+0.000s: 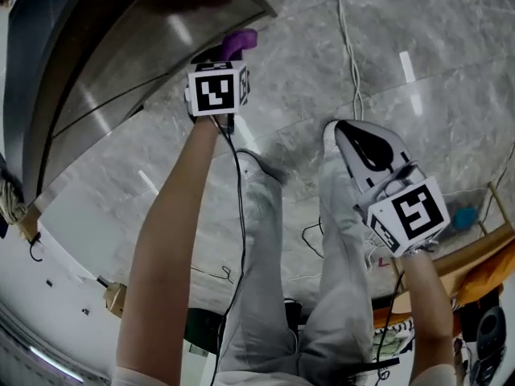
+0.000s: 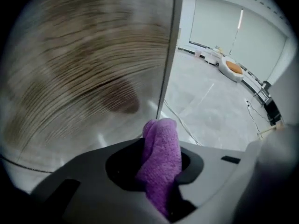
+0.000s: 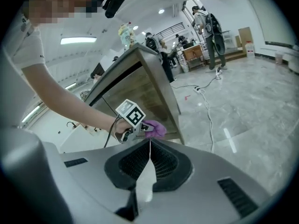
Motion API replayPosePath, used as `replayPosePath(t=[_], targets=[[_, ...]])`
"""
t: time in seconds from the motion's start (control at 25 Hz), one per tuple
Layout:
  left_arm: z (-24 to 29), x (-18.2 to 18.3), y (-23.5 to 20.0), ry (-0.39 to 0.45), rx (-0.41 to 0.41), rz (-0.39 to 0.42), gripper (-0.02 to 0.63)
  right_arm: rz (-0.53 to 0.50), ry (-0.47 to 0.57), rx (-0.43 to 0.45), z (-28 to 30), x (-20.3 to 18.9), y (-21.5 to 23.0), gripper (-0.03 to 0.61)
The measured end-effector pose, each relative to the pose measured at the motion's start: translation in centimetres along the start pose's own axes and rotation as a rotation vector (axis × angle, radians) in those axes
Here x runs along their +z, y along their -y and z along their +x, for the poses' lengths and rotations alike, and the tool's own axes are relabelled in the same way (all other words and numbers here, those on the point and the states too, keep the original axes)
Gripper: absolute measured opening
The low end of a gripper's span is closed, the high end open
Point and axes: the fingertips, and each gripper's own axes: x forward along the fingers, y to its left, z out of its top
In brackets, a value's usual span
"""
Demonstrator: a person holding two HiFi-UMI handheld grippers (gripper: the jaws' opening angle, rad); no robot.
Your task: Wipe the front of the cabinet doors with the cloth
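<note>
We hold the cloth point(image 1: 241, 41) in the left gripper point(image 1: 225, 55). Its jaws are closed on the purple bundle, and only a short, thick end of it stands out past them. This end is at the lower corner of the cabinet point(image 3: 149, 85), close to the vertical edge of the cabinet door point(image 2: 79, 78). We cannot tell whether it really touches the wood or is only just beside it. The right gripper point(image 3: 149, 155) is well apart from the cabinet, low over the floor point(image 1: 451, 71). Its jaws are closed on each other with nothing between them.

We think the first danger is the edge. The cloth is so near the corner of the cabinet that a stroke going outward can slide off the door and wipe only air. Then that part of the front is not cleaned.

The second danger is the hard jaws. Little cloth shows in front of them, so if we press strongly or tilt the gripper, the plastic may rub the door and not the cloth.

The bundle can also be pulled out of the jaws if it drags on the wood.

A white cable point(image 1: 348, 47) lies on the floor near the cabinet, and a step toward the cabinet could catch it.
</note>
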Motion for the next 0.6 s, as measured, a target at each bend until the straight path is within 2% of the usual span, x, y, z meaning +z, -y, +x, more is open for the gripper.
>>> replayPosePath(t=[0.12,0.2,0.4,0.6], targets=[[2.1,3.0,2.1,0.009,-0.018,0.084,0.094,0.066,0.030,-0.072,-1.4,-1.6,2.8,0.028],[3.5,4.3,2.9,0.008,-0.023,0.104,0.094,0.099,0.051,-0.111,-1.9,-2.3,4.7,0.028],[5.5,5.7,2.7,-0.013,-0.009,0.095,0.094,0.173,0.103,-0.178,-2.4,-3.6,6.6,0.028],[5.4,3.8,-0.4,-0.055,0.022,0.071,0.094,0.177,0.083,-0.182,-1.3,-5.2,5.1,0.028]])
